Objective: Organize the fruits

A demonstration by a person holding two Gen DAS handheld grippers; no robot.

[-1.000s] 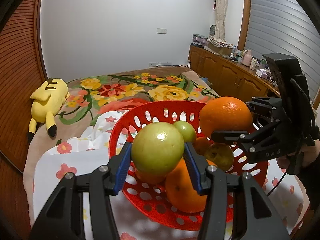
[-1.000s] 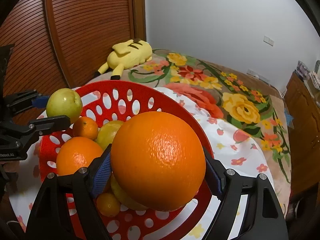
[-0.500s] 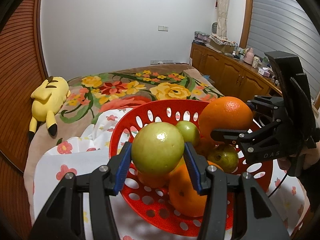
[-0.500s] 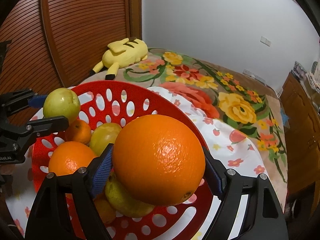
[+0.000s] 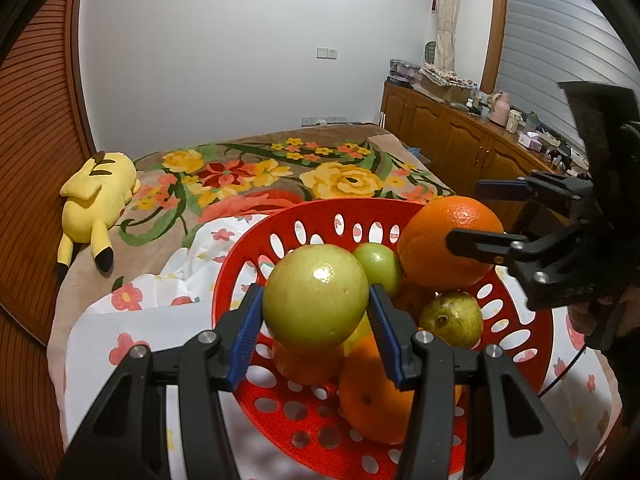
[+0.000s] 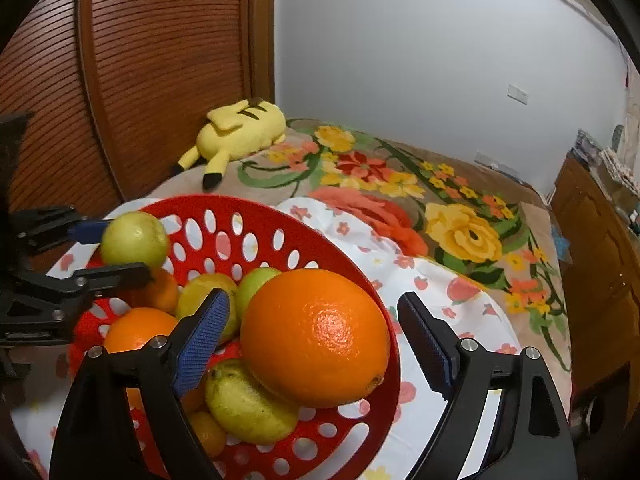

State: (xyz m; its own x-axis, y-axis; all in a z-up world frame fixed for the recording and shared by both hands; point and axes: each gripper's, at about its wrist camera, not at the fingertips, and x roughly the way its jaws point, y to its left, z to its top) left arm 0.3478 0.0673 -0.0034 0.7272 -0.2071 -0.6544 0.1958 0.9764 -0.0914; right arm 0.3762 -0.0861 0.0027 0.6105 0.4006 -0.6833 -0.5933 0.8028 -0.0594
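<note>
A red perforated basket sits on a white flowered cloth and holds several oranges and green fruits. My left gripper is shut on a round green fruit, held just above the pile at the basket's left side. My right gripper straddles a big orange. Its jaws are opening, and both blue pads stand clear of the orange's skin. That orange rests on a yellow-green fruit by the basket's right rim. The right wrist view also shows the left gripper with its green fruit.
A yellow plush toy lies on the floral blanket behind the basket. Slatted wooden doors close off the left. A wooden cabinet with clutter on top runs along the right wall.
The right gripper's pads have come off the big orange, which has settled lower onto the fruit in the basket. The left gripper still holds the green fruit in the same place.
</note>
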